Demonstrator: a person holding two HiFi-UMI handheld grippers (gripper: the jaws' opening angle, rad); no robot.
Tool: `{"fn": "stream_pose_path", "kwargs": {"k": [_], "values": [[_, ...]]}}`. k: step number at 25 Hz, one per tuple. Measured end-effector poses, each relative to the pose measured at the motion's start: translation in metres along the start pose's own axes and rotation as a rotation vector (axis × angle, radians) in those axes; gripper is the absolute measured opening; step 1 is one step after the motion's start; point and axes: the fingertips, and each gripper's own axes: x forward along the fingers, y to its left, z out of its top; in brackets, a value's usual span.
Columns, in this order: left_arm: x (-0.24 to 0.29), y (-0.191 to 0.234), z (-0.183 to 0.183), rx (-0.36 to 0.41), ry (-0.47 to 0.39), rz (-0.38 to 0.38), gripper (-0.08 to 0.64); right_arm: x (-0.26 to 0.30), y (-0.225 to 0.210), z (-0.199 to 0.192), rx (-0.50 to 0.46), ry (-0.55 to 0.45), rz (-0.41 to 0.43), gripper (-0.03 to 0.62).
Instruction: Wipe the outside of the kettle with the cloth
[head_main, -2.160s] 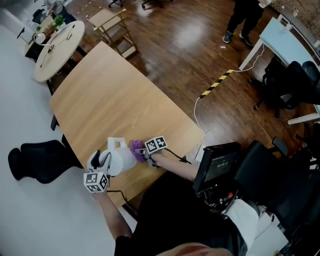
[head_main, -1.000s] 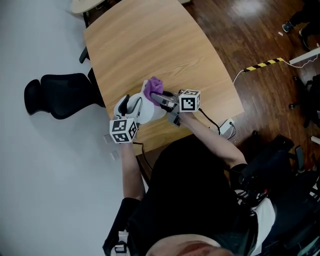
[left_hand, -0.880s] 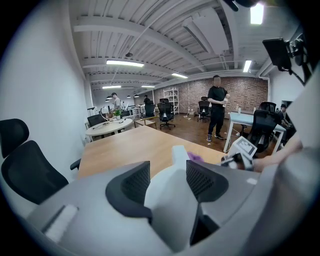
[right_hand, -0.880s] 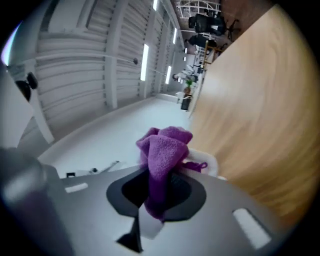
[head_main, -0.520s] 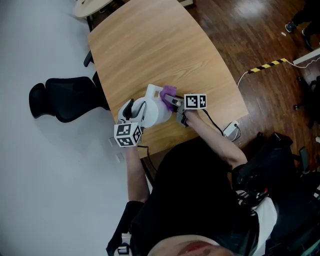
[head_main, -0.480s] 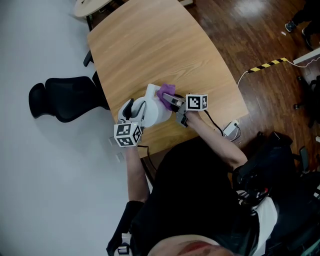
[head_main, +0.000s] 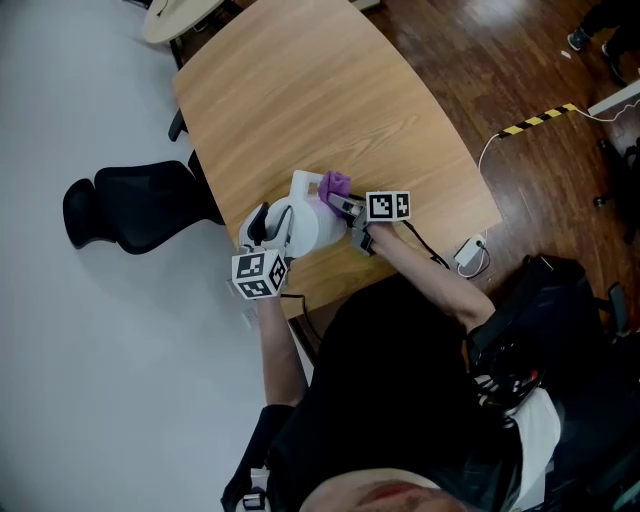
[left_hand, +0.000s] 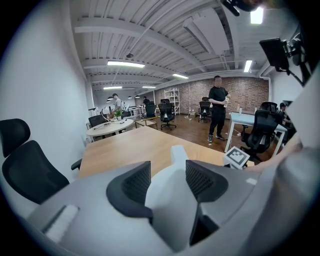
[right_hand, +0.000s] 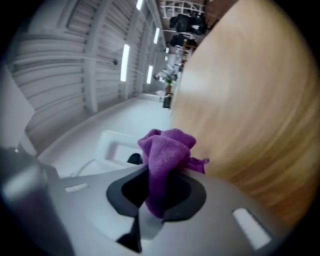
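Head view with both gripper views. The kettle (head_main: 305, 232), white, stands on the wooden worktop (head_main: 300, 100) close to its 6 o'clock edge; that edge is partly cut off by the person's torso (head_main: 400, 390). The kettle's base and lower body are hidden in the left gripper view by the gripper's own housing. In the right gripper view, which is blurred, only a pale portion of the kettle is seen at 9 o'clock.

The left gripper (left_hand: 167, 182) is partly closed. Its fingers (left_hand: 131, 184) are pressed on a white part of the kettle, and which part cannot be made out. The right gripper (right_hand: 159, 180) is closed on the purple cloth (head_main: 335, 184), which bulges out beyond its fingers. The cloth is held at the kettle's 2 o'clock side, just beside the spout (head_main: 303, 184); actual contact cannot be resolved.

In the head view the spout is directed toward 12 o'clock and the gripped side toward 8 o'clock. In the left gripper view the line from grip to spout runs straight away from the camera.
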Motion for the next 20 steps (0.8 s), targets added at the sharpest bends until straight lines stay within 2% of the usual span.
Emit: {"fn": "stream_pose_path", "kwargs": {"k": [2,3,4,5,6,9,10,11,13,15,18,20], "values": [[0.000,-0.001,-0.001,-0.001,0.000,-0.001,0.310,-0.006,-0.052,-0.014,0.043,0.062,-0.189,0.049],[-0.001,-0.002,-0.002,-0.002,0.001,-0.002,0.310,-0.011,-0.062,-0.017,0.056,0.078,-0.232,0.051],[-0.003,-0.002,-0.002,-0.002,0.000,-0.002,0.311,-0.015,-0.057,-0.016,0.061,0.073,-0.228,0.051],[-0.004,-0.002,-0.001,-0.002,-0.001,-0.002,0.310,-0.017,-0.037,-0.007,0.054,0.041,-0.176,0.051],[-0.005,-0.001,0.000,-0.002,-0.003,-0.002,0.310,-0.018,-0.007,0.009,0.032,-0.018,-0.084,0.051],[-0.003,0.000,0.004,0.000,-0.008,-0.004,0.310,-0.021,0.113,0.069,-0.091,-0.218,0.252,0.048],[-0.004,0.001,0.005,0.000,-0.008,-0.006,0.310,-0.019,0.140,0.080,-0.126,-0.249,0.313,0.048],[-0.005,0.002,0.005,-0.001,-0.008,-0.007,0.310,-0.014,0.150,0.083,-0.131,-0.254,0.328,0.048],[-0.011,0.006,0.004,-0.006,-0.008,-0.006,0.308,0.006,0.131,0.072,-0.090,-0.232,0.291,0.049],[-0.010,0.005,0.003,-0.008,-0.013,-0.004,0.308,0.015,0.082,0.065,-0.002,-0.230,0.202,0.051],[-0.004,-0.002,0.004,0.001,-0.014,-0.007,0.305,0.009,-0.015,0.048,0.097,-0.173,-0.039,0.051],[-0.006,-0.001,0.006,0.002,-0.014,-0.005,0.305,0.008,-0.064,0.021,0.130,-0.047,-0.190,0.048]]}}
